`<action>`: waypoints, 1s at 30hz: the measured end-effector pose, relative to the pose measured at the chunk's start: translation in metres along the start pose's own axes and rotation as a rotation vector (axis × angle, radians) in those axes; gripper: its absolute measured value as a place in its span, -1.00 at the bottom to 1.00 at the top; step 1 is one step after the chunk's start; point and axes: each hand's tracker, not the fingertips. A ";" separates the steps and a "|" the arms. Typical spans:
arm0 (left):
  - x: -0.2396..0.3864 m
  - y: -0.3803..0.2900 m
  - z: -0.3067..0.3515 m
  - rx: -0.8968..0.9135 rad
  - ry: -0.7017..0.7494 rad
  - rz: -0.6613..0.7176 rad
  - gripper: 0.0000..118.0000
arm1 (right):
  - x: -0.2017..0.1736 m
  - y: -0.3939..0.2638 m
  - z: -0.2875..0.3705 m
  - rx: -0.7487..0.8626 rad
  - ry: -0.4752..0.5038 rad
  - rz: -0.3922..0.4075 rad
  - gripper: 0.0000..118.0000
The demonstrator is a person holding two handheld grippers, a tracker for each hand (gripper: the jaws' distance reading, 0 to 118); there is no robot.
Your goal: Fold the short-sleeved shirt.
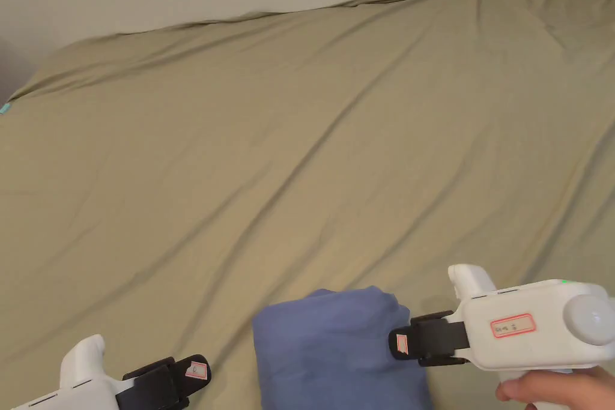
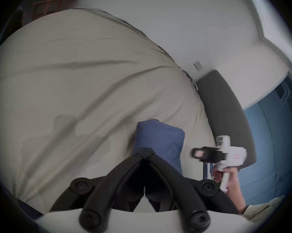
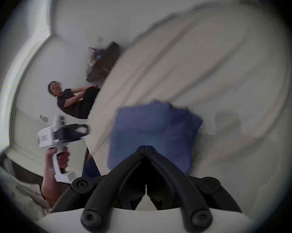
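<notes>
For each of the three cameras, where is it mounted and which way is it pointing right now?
Head view: on the person's head, looking down at the bed and blue shirt; left gripper, right gripper, a hand.
Left gripper view: on the left gripper, facing across the shirt; own shut jaws, right gripper beyond.
Right gripper view: on the right gripper, over the shirt; own shut jaws, left gripper, a seated person.
All share the shirt.

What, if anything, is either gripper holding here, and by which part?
Nothing is held. The left gripper and the right gripper are both shut with nothing between their fingers, flanking the folded blue shirt, which lies free on the bed sheet.
</notes>
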 end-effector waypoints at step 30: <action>0.022 0.019 -0.056 -0.239 -0.204 -0.022 -0.40 | 0.021 -0.040 0.039 0.111 0.480 -0.151 -0.97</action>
